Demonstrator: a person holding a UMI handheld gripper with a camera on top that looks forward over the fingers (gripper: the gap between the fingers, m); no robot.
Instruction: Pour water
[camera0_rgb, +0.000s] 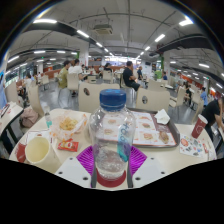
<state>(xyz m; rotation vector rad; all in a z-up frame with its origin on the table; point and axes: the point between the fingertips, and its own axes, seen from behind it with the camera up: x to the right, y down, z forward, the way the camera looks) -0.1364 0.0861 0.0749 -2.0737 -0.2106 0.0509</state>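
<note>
The gripper (111, 163) holds the capped bottle (111, 135) between its fingers; tipping toward the cup (38, 150) at the table's left edge could slip it.

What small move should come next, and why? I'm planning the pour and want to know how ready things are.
Probably lift the bottle and carry it toward the cup. The bottle stands upright between the fingers of the gripper, which appear to press on it, and its blue cap is still on, so the cap must come off before any water can pour. The cup sits apart, beside the trays.
</note>
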